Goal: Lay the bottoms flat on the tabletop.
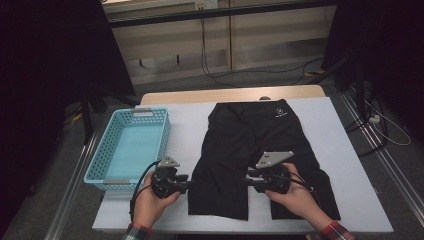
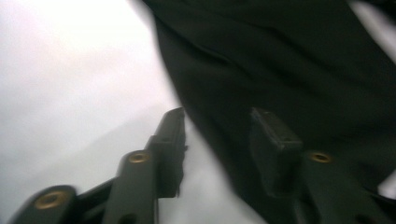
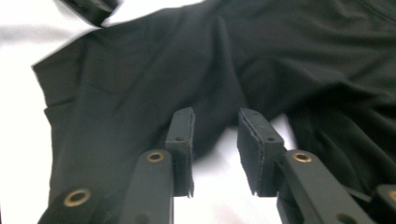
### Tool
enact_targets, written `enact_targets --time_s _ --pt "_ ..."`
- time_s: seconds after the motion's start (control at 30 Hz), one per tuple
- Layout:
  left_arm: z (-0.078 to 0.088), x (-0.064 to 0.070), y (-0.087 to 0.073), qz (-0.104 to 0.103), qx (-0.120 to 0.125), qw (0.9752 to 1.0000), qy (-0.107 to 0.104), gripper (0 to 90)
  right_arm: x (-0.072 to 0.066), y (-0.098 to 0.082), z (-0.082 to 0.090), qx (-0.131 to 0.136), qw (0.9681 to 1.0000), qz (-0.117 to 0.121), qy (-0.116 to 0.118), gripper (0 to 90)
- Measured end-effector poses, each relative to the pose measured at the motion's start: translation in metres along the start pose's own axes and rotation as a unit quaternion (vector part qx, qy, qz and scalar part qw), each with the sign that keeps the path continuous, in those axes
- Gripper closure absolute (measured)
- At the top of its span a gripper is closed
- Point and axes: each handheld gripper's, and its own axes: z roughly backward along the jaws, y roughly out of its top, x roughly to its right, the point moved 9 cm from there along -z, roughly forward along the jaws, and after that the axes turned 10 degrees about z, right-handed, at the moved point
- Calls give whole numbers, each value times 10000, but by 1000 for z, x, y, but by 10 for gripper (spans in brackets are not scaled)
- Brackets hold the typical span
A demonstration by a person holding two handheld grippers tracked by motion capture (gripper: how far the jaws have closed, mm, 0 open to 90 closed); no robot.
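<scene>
Black shorts point(image 1: 255, 150) lay flat on the white table point(image 1: 345, 165), waistband away from me, legs toward me, a small white logo point(image 1: 280, 114) near the waistband. My left gripper point(image 1: 186, 183) sat at the outer edge of the left leg, pointing inward. In the left gripper view the jaws were spread, one finger point(image 2: 170, 140) over bare table, the other over the cloth edge, nothing pinched. My right gripper point(image 1: 248, 179) hovered above the gap between the two legs, near the crotch. In the right gripper view its jaws stood apart with a gap between the fingers point(image 3: 181, 135), white table showing below them, cloth point(image 3: 140, 93) just ahead, not gripped.

Around: a light blue basket point(image 1: 162, 131) stood on the table just left of the shorts, near my left hand point(image 1: 152, 200), apart from the cloth. A wooden strip point(image 1: 230, 94) ran along the far table edge. Cables point(image 1: 220, 75) lay on the floor beyond. A metal rail point(image 1: 385, 160) ran along the right side. Nothing lay on the shorts between the grippers.
</scene>
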Motion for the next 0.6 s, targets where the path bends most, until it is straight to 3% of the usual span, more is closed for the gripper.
enact_targets --time_s 0.03,0.13,0.27,0.3,0.43,0.47,0.53,0.57,0.6 --pt "-3 -2 3 50 77 9999 48 526 -4 1 -3 -35 10000 63 28 676" --pt "-11 -3 8 66 128 9998 113 578 -19 -3 -13 -217 9991 253 266 671" --pt "-25 -7 7 42 0 9997 232 618 -26 -14 -24 -501 9974 374 352 633" --pt "-24 -8 8 8 -31 9996 279 653 -26 -14 -25 -460 9977 392 318 657" --pt "-24 -6 7 224 -88 9996 138 841 -25 -15 -24 -482 9974 410 349 854" --pt "-24 0 5 436 -196 9987 -163 897 -25 -15 -24 -465 9973 401 400 882" --pt "-24 3 5 425 -218 9987 -179 899 -25 -15 -23 -471 9973 381 426 891" --pt "-20 10 2 481 -357 9976 -353 900 -26 -16 -19 -492 9969 345 506 896" --pt "-17 12 2 487 -350 9975 -384 900 -25 -16 -16 -504 9968 338 528 897"
